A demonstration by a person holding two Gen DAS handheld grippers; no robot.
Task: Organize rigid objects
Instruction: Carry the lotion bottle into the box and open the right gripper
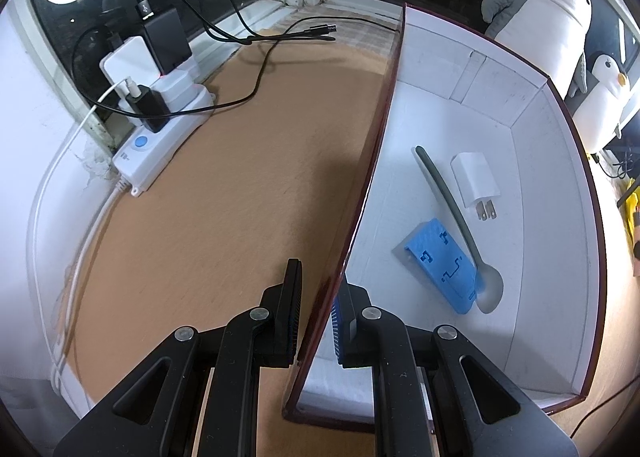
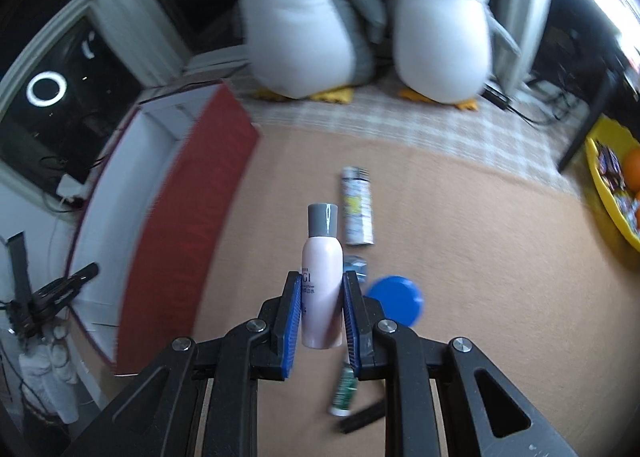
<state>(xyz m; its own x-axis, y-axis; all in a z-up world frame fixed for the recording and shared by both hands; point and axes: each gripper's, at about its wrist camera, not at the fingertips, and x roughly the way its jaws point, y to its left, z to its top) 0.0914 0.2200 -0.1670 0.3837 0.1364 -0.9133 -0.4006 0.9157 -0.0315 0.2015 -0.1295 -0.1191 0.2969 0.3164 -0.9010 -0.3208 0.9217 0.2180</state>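
My left gripper [image 1: 318, 297] is shut on the left wall of a red box [image 1: 372, 161] with a white inside. In the box lie a grey spoon [image 1: 448, 201], a white charger plug [image 1: 476, 179] and a blue plastic part [image 1: 444, 265]. My right gripper [image 2: 322, 311] is shut on a pale pink bottle [image 2: 322, 289] with a grey cap, held above the brown mat. Below it on the mat lie a silver tube [image 2: 356, 209], a blue round lid [image 2: 396, 299], a small clear packet [image 2: 356, 267], a green tube [image 2: 344, 391] and a black stick [image 2: 362, 419]. The red box [image 2: 176, 225] stands to the left, with the left gripper [image 2: 64, 285] at its edge.
A white power strip [image 1: 160, 137] with plugs and black cables [image 1: 256, 37] sits at the mat's left edge by the window. Two plush penguins [image 2: 360, 17] stand at the back. A yellow bowl [image 2: 608, 185] of oranges and sweets is at the far right.
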